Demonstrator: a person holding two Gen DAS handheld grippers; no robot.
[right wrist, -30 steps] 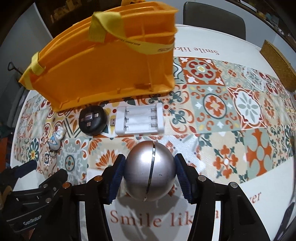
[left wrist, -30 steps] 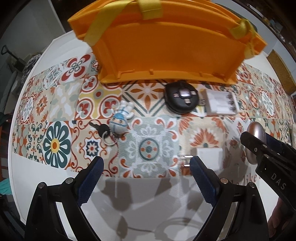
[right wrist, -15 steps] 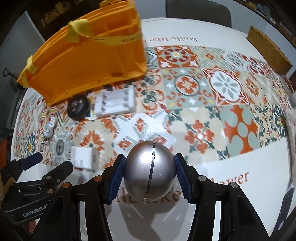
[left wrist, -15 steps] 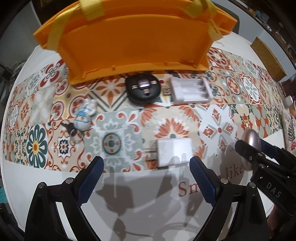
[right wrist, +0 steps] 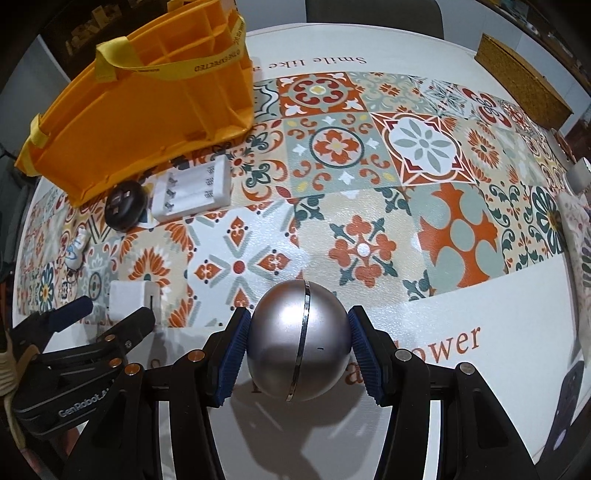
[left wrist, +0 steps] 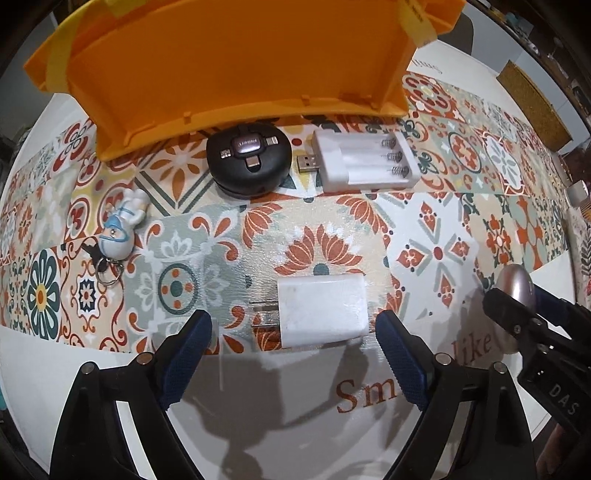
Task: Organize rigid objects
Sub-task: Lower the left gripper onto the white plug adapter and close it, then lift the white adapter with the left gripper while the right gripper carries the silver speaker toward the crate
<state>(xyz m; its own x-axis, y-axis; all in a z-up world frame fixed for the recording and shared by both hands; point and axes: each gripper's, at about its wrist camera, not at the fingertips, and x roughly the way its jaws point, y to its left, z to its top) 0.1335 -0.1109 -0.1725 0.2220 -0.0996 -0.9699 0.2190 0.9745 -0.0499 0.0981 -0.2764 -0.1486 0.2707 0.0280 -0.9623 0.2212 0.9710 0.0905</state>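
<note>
my right gripper (right wrist: pixel 299 354) clamps silver metal ball (right wrist: pixel 299 339) over table edge — left gripper (left wrist: pixel 295 332) spread wide, straddling white wall charger (left wrist: pixel 321 310) on patterned mat. next i'd close on charger, carry to orange bin (left wrist: pixel 236 55).

— What covers the desk (right wrist: pixel 461 85)?
— A white cloth with a band of patterned tiles (right wrist: pixel 424 155) in orange, grey-green and cream, plus red lettering (right wrist: pixel 314 62).
— And beyond it?
— A dark chair back (right wrist: pixel 373 14) at the far edge and a cork-brown block (right wrist: pixel 524 81) at the right. The room behind is dim.
</note>
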